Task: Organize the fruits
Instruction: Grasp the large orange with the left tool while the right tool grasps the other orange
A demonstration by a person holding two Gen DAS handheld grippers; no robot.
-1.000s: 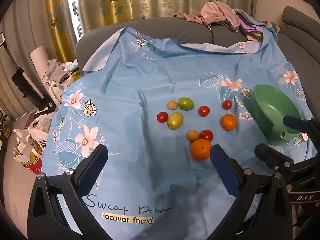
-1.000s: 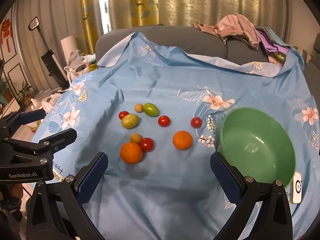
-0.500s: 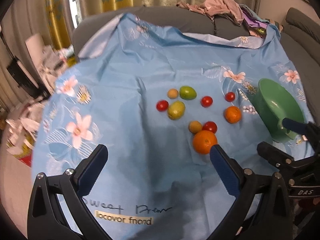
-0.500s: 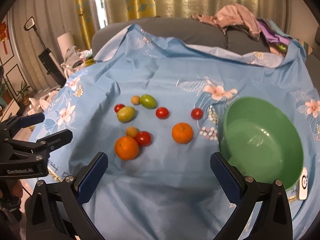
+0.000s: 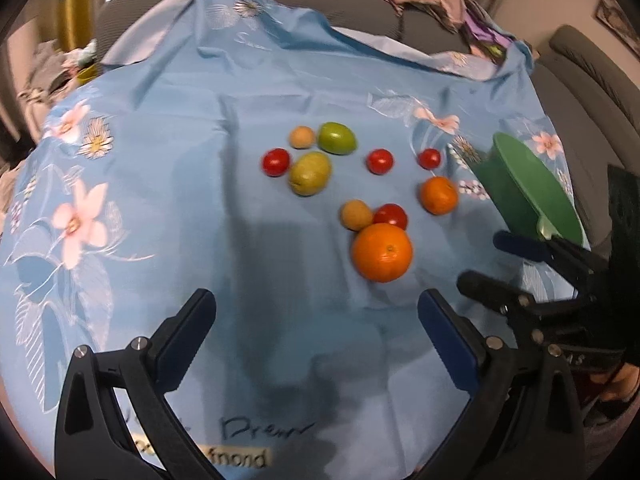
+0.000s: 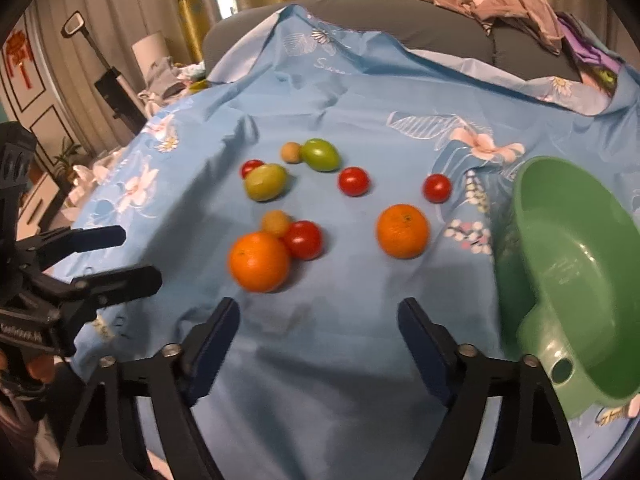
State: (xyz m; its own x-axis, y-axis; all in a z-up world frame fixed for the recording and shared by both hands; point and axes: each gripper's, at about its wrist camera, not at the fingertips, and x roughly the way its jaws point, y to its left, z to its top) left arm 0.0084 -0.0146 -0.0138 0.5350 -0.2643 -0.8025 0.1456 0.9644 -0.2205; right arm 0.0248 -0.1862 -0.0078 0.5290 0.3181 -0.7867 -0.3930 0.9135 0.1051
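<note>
Fruits [image 6: 260, 261] scattered beside green bowl [image 6: 568, 280]; left tongs [image 5: 316, 312], right tongs [image 6: 318, 320] wide, empty.

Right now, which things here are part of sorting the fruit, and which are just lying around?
Part of the job:
two oranges
four red tomatoes
two green fruits
two small tan fruits
green bowl, empty

Just lying about:
floral blue cloth
pile of clothes on the sofa behind

Green bowl [image 5: 532, 196] partly hidden behind the right gripper [image 5: 508, 264] in the left wrist view, near printed lettering [image 5: 240, 458] blurred, small red tomato [image 6: 251, 167] half hidden behind yellow-green fruit [image 6: 265, 181]
</note>
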